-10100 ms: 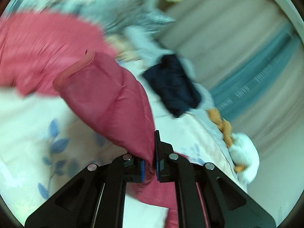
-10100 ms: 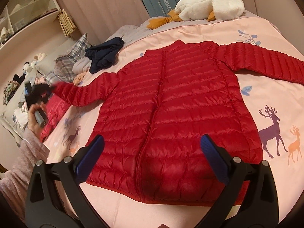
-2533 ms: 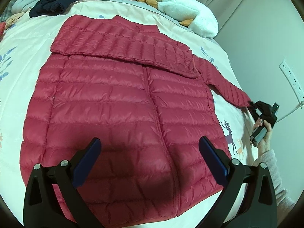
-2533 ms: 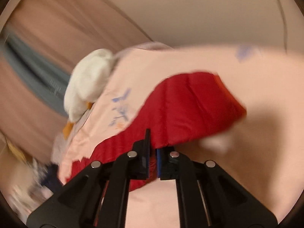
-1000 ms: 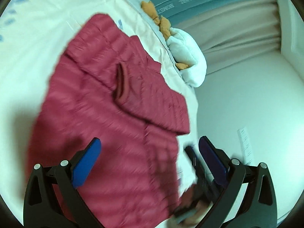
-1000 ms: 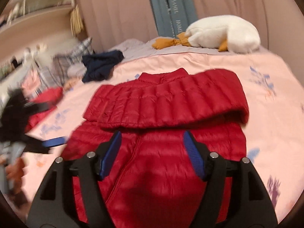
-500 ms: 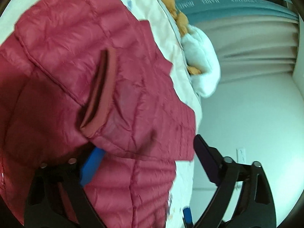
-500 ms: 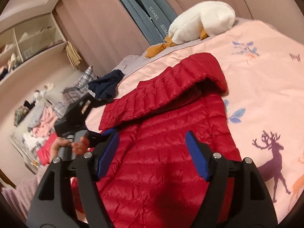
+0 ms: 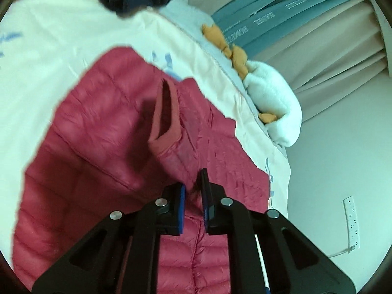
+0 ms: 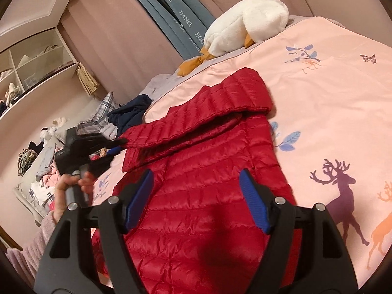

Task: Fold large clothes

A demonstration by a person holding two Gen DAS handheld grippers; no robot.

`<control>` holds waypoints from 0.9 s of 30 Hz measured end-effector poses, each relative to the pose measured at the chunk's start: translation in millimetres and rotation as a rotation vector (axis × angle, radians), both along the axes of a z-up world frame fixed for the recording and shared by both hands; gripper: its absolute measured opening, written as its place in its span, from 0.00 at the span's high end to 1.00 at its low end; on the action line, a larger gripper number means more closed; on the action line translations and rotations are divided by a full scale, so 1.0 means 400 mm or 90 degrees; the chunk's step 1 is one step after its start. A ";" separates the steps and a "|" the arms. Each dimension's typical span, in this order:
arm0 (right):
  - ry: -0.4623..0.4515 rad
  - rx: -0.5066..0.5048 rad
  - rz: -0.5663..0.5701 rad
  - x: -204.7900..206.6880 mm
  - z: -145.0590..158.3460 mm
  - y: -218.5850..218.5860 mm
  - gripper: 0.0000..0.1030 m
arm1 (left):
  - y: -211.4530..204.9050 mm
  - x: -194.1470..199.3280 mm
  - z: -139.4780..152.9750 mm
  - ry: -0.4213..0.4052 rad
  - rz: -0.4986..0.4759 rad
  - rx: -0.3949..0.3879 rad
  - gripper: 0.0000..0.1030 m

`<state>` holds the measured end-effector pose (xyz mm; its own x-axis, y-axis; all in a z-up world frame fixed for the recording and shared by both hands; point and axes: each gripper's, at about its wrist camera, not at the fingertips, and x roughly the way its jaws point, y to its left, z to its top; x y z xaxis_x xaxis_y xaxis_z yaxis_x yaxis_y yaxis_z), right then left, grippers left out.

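A red quilted down jacket (image 10: 210,176) lies front up on the bed, both sleeves folded across its chest. In the left wrist view my left gripper (image 9: 193,183) is shut on the folded sleeve (image 9: 176,156) just behind its cuff (image 9: 166,117). From the right wrist view it (image 10: 120,144) shows at the jacket's left edge, pinching the fabric. My right gripper (image 10: 196,193) is open and empty, hovering above the jacket's lower half.
The bed has a pink printed cover (image 10: 330,103). A white plush goose (image 10: 245,22) lies at the head of the bed. A dark navy garment (image 10: 129,115) and piles of clothes (image 10: 46,169) lie at the far left. A wall socket (image 9: 352,223) shows in the left wrist view.
My left gripper has closed on the folded sleeve near its cuff; half a second ago it was open around it. My right gripper stays open above the jacket.
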<state>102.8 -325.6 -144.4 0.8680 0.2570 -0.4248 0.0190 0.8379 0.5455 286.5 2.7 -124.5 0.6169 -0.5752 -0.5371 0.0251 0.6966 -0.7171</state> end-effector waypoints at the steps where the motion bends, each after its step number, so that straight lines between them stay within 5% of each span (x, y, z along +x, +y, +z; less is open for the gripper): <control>1: 0.001 0.000 -0.001 -0.001 -0.001 0.000 0.28 | 0.009 -0.009 0.006 -0.006 0.001 0.004 0.89; 7: 0.009 -0.001 -0.002 -0.003 -0.002 0.015 0.28 | 0.110 -0.033 -0.022 0.014 0.046 0.063 0.89; 10: 0.011 -0.017 -0.001 -0.004 0.004 0.027 0.28 | 0.130 -0.023 -0.059 0.052 0.013 0.013 0.88; 16: 0.015 -0.021 0.003 -0.001 0.009 0.039 0.28 | 0.087 -0.008 -0.067 0.043 -0.040 -0.053 0.53; 27: 0.026 -0.005 0.014 0.016 -0.008 0.028 0.27 | 0.007 0.082 -0.139 0.087 -0.052 -0.121 0.52</control>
<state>109.3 -314.6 -147.6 0.8437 0.2729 -0.4624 0.0224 0.8426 0.5381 319.5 5.4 -180.0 0.4934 -0.7188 -0.4898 -0.0305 0.5485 -0.8356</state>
